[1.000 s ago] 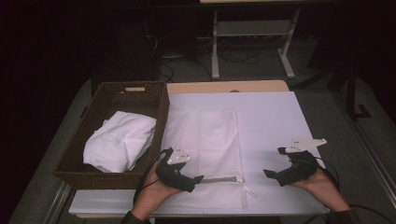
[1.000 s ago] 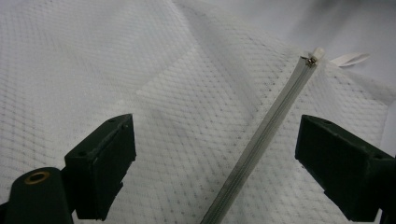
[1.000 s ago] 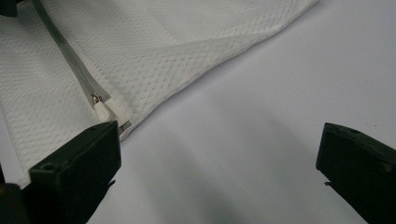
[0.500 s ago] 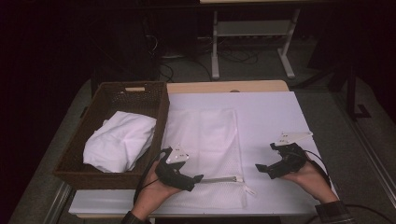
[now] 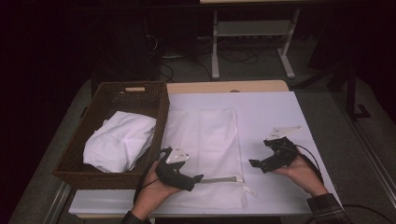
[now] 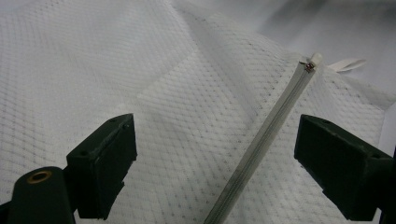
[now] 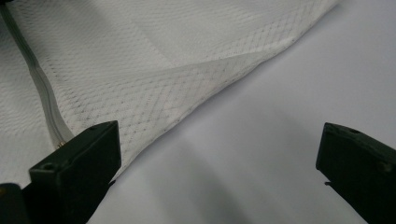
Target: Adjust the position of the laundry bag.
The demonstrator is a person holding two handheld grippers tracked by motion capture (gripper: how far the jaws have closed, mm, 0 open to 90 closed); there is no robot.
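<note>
A white mesh laundry bag [image 5: 205, 140] lies flat on the white table [image 5: 266, 107], its zipper [image 5: 219, 179] running along the near edge. My left gripper [image 5: 198, 178] rests at the zipper's left end. In the left gripper view the mesh bag [image 6: 163, 107] spreads under the open jaws, and the zipper [image 6: 261, 144] runs between them to its pull [image 6: 309, 66]. My right gripper [image 5: 254, 163] hovers open just right of the bag's right edge. In the right gripper view the bag's edge [image 7: 196, 93] and the zipper [image 7: 42, 98] lie ahead on the left, with nothing between the jaws.
A brown wicker basket [image 5: 140, 95] stands at the table's left with folded white cloth [image 5: 119, 140] inside. The white table surface right of the bag is bare. Beyond the table are a dark floor, cables and a metal frame [image 5: 252, 32].
My right gripper has moved left and slightly toward the near edge, closing in on the bag's right side. The left gripper has stayed at the zipper.
</note>
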